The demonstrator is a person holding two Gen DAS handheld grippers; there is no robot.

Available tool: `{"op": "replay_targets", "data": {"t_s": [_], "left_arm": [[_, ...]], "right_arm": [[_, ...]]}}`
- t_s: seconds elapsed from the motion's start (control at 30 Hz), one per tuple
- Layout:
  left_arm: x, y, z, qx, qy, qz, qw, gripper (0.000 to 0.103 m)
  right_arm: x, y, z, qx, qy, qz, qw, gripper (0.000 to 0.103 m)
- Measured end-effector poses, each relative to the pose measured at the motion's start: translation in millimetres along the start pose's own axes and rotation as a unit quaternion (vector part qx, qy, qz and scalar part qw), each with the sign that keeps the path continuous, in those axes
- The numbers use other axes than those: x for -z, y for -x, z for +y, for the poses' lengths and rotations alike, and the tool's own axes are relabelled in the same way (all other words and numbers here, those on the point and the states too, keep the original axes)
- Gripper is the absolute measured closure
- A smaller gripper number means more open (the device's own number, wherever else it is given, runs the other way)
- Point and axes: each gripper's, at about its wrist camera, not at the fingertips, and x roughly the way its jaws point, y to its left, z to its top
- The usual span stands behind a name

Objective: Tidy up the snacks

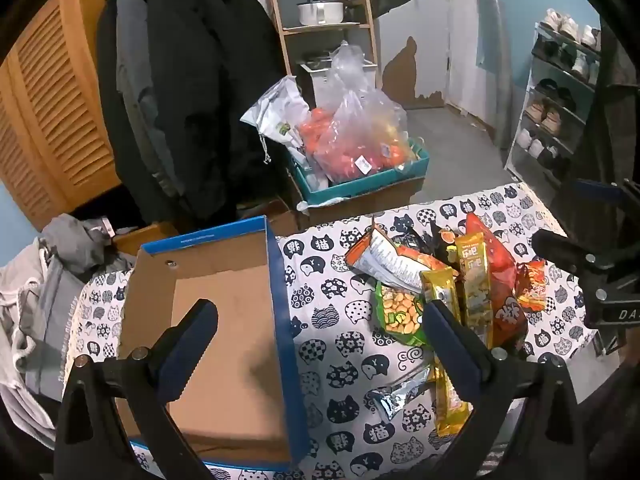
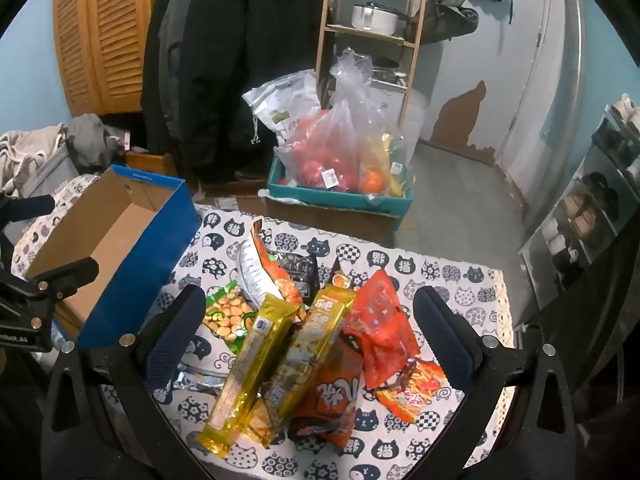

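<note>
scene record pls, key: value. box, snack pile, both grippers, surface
surface: table under a cat-print cloth
box: blue cardboard box, open top, nothing visible inside, left of the pile
snack pile: loose heap on the cloth, none in the box yet
top of pile: two gold packets, tilted, side by side
other snacks: green peanut bag, red bag, small orange packet
left gripper: open, holding nothing, above the box's right wall
right gripper: open, holding nothing, over the pile
background: teal crate with bagged fruit
</note>
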Motion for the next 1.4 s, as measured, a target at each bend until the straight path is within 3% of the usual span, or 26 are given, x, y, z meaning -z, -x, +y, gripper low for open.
{"op": "replay_targets", "data": {"t_s": [0.2,0.9,1.4], "left_arm": [[8.8,0.7,1.8,0.029,0.004,-0.007,0.9995,0.0],[6.3,-0.7,-3.6,0.018,0.012,-0.015,0.9996,0.003],[6.3,-7.8,-1.5,0.031,0.024,0.006,0.9992,0.003]], "right_arm": [[0.3,1.9,-1.0,-0.002,-0.002,-0.009,1.0,0.001],[1.2,1.8,-5.3,-0.008,-0.007,-0.008,1.0,0.001],[6.9,-3.0,-3.1,-0.008,-0.004,0.001,1.0,0.001]]}}
